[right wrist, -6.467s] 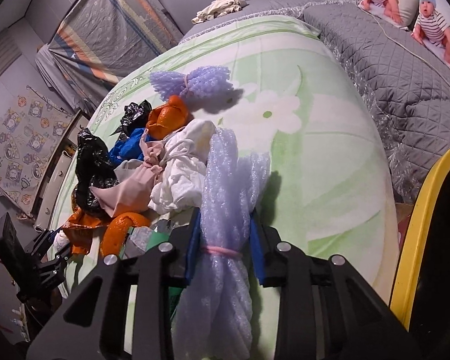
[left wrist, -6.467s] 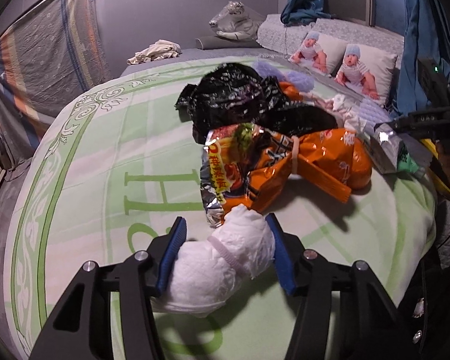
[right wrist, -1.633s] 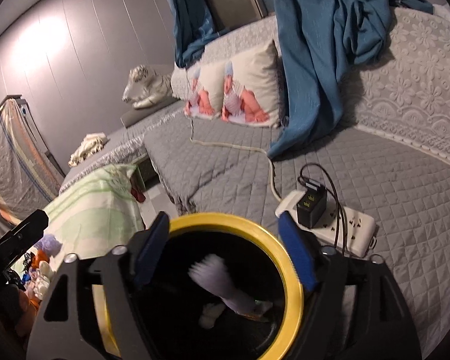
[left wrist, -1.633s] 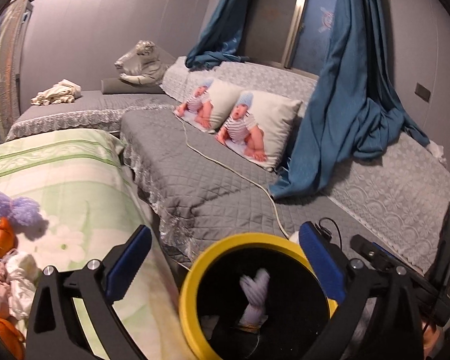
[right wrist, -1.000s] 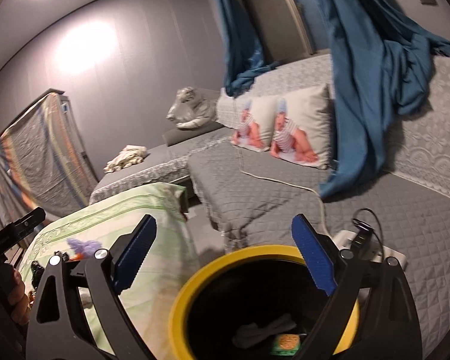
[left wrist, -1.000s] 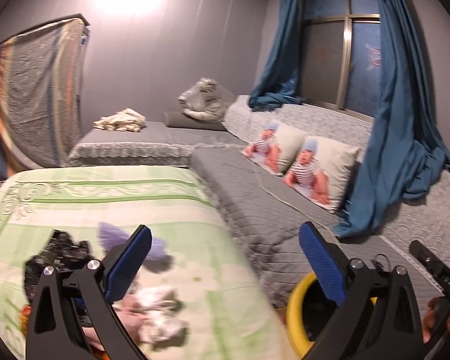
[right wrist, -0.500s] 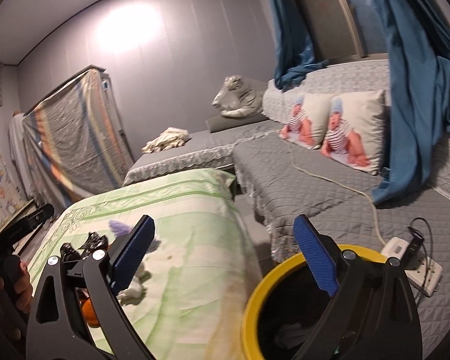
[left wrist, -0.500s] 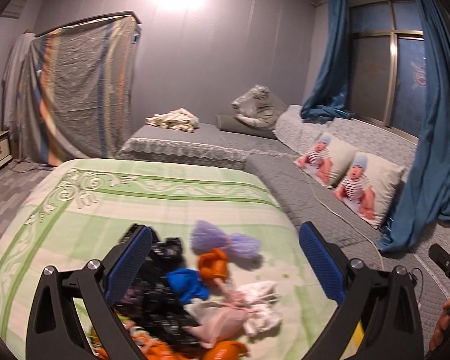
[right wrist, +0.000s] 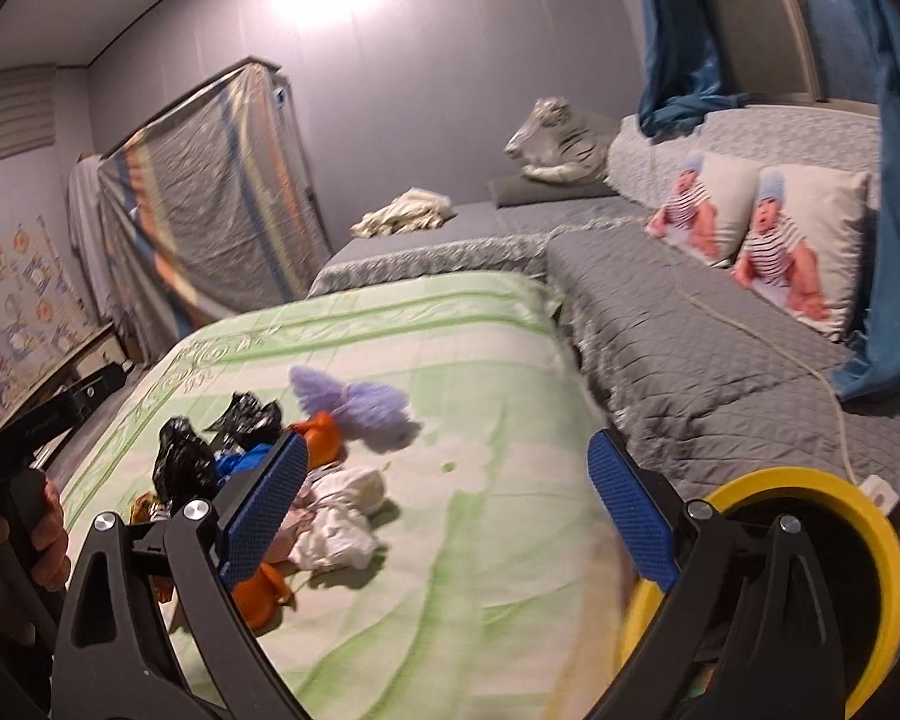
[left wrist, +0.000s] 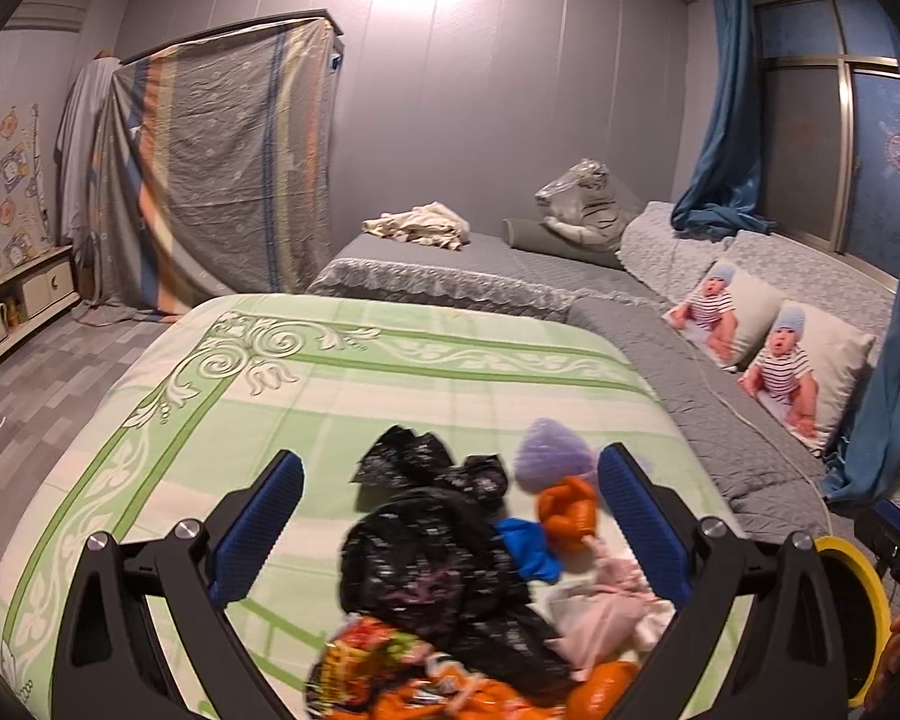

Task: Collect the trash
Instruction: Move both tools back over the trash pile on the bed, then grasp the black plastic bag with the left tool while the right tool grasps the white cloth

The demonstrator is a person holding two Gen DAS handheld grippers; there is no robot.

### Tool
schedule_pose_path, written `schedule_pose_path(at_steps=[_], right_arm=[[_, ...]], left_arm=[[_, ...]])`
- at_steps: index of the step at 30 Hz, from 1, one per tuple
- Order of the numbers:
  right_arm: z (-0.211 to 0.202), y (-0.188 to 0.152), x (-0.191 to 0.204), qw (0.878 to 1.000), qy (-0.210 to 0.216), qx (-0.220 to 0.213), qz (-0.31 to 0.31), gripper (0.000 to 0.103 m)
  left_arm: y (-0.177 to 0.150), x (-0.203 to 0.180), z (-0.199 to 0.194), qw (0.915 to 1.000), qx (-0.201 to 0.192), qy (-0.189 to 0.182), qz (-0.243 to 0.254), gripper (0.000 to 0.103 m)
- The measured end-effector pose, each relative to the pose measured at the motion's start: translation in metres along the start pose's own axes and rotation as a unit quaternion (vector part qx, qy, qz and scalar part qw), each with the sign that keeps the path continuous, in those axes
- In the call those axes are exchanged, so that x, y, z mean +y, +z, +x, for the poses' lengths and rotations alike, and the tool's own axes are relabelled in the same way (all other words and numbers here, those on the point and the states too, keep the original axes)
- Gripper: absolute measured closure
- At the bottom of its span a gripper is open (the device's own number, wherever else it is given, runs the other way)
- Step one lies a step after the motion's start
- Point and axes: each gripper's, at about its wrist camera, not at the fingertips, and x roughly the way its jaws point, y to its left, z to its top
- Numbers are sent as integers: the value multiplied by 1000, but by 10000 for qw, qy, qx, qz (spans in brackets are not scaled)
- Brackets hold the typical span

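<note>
Both grippers, left gripper [left wrist: 450, 525] and right gripper [right wrist: 444, 513], jaws wide and empty, have swung from the yellow bin [right wrist: 870, 546] (at 4 o'clock) back toward the trash pile [left wrist: 450, 570]; next pickup pending.

A pale green bedspread with white scroll borders [left wrist: 342, 384] covers the near bed. Beyond it, a grey quilted mattress [left wrist: 450, 264] carries a crumpled cream cloth [left wrist: 417, 225] and a plush white tiger [left wrist: 582, 204] lying on a grey bolster. To the right, two white cushions printed with babies in striped shirts [left wrist: 774, 354] lean against the grey sofa back, beside blue curtains [left wrist: 720, 138]. Far left, a striped grey, orange and blue sheet [left wrist: 216, 168] hangs over a frame.
</note>
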Motion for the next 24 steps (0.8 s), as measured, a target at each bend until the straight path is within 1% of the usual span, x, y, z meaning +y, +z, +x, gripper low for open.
schedule_pose_path(at_steps=[7, 11, 14, 17, 19, 24], right_arm=[[41, -9, 20, 9989, 238, 389, -106, 13], [65, -12, 24, 9974, 323, 637, -112, 13], [87, -16, 25, 9943, 487, 943, 7, 14], [102, -19, 27, 9913, 605, 1162, 77, 15], [109, -20, 29, 9896, 677, 1270, 73, 20], [119, -22, 32, 9872, 742, 1409, 1, 26]], left_arm=[[-10, 23, 14, 9996, 229, 92, -122, 8], [-17, 32, 20, 9991, 390, 37, -168, 8], [-22, 37, 26, 9984, 540, -51, -139, 8], [-26, 40, 29, 9978, 630, -118, -140, 8], [-29, 43, 32, 9973, 705, -167, -153, 8], [-30, 49, 40, 9962, 803, -230, -239, 8]])
